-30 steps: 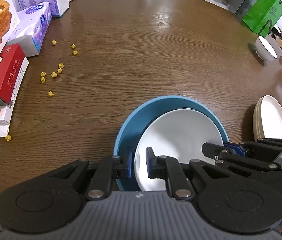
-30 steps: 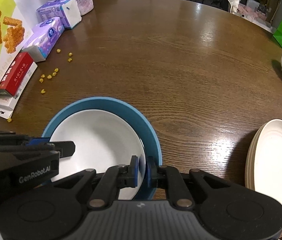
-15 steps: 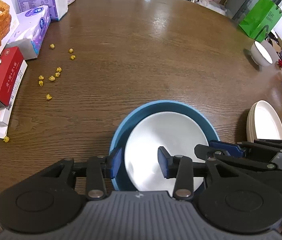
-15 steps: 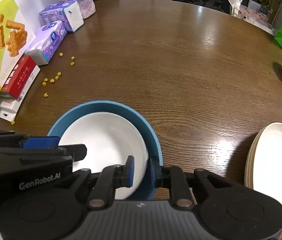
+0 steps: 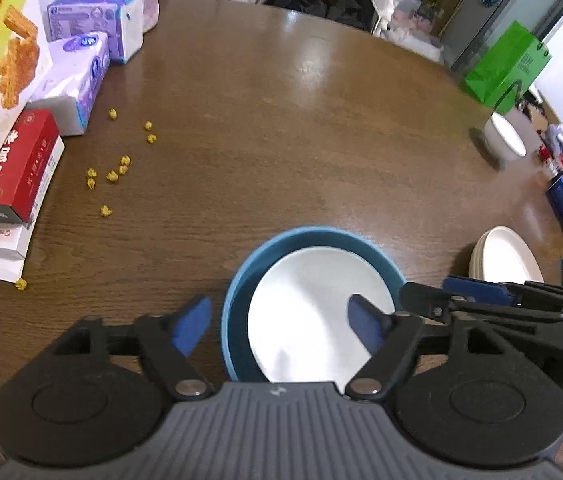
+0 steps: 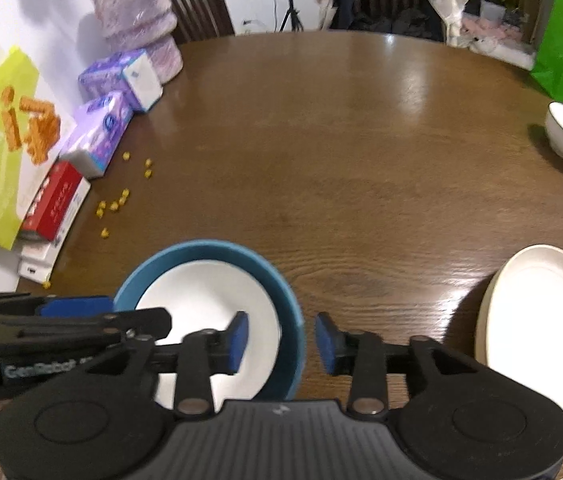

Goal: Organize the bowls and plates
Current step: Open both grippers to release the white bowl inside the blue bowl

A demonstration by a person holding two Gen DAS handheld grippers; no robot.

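Both tools have let go and spread wide, left tool (image 5: 277, 322) and right tool (image 6: 279, 338) straddling the blue bowl (image 6: 295, 320) near the counter's (image 6: 321, 140) front edge, where a careless retreat could clip its rim.

Both grippers are wide open right now, nothing pinched in either one. The left gripper (image 5: 279, 322) has its blue-padded fingers (image 5: 191, 322) spread far apart, and the right gripper (image 6: 281, 342) sits close alongside it, fingers (image 6: 237, 340) parted too.
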